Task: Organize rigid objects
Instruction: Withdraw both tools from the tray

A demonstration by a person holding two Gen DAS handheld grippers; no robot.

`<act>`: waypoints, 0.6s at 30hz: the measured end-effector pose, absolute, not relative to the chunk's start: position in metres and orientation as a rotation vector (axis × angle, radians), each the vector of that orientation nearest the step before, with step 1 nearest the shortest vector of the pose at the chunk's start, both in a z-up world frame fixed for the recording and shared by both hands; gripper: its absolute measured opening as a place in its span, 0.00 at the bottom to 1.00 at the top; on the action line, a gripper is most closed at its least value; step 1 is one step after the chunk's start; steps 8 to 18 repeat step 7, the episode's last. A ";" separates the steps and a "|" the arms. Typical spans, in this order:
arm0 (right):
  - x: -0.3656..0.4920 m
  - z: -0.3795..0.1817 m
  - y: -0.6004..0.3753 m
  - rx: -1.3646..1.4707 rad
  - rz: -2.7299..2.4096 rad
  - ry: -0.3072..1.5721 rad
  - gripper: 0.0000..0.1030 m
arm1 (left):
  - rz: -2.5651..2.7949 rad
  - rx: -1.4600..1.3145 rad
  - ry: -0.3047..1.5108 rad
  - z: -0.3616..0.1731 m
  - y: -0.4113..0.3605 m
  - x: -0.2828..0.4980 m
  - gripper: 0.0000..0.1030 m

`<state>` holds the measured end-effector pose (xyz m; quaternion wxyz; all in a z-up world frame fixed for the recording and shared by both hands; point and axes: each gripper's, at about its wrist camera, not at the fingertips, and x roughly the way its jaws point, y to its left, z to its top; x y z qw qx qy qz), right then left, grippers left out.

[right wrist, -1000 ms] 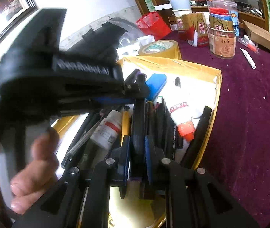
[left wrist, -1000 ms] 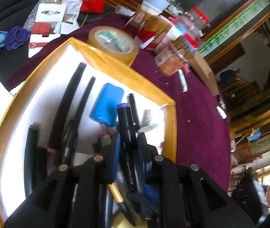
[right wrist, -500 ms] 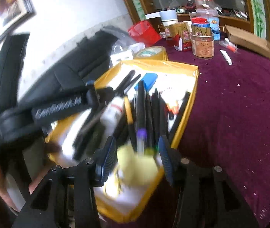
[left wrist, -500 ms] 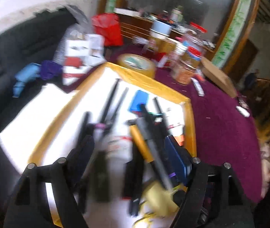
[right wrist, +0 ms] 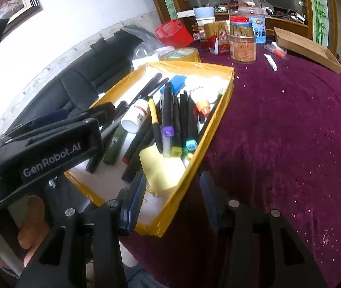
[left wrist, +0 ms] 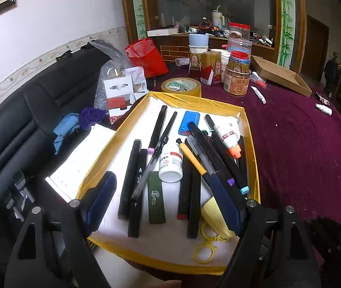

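A yellow-rimmed tray (left wrist: 194, 100) (right wrist: 194, 66) with a white floor holds several black markers, a white pill bottle (left wrist: 170, 165) (right wrist: 135, 115), a blue case (left wrist: 189, 124), a glue bottle with an orange cap (left wrist: 228, 136), a green flat bar (left wrist: 156, 196) and a yellow pad (left wrist: 212, 213) (right wrist: 160, 168). My left gripper (left wrist: 163, 196) stands open wide above the tray's near end, with nothing between its fingers. Over the tray's near right corner my right gripper (right wrist: 171, 192) is open and holds nothing. The left gripper's black housing (right wrist: 50, 153) shows at the left.
The tray lies on a maroon tablecloth (left wrist: 302, 156). Behind it are a tape roll (left wrist: 181, 86), jars and cartons (left wrist: 237, 81), a red bag (left wrist: 146, 57) and a cardboard box lid (left wrist: 281, 76). A black sofa (left wrist: 26, 120) with cloths and papers runs along the left.
Both grippers were shut on black markers low in the tray. They have opened, let the markers go into the pile and drawn back and up from the tray.
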<state>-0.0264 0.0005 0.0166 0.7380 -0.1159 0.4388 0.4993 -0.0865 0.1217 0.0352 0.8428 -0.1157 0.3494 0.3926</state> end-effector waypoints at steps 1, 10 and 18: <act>-0.027 0.017 0.000 -0.257 1.095 0.960 0.41 | 0.832 -0.246 0.736 0.035 0.119 -0.087 0.78; -0.029 0.012 -0.001 -0.271 1.088 0.967 0.41 | 0.827 -0.217 0.736 0.032 0.114 -0.087 0.78; -0.029 0.012 -0.001 -0.271 1.088 0.967 0.41 | 0.827 -0.217 0.736 0.032 0.114 -0.087 0.78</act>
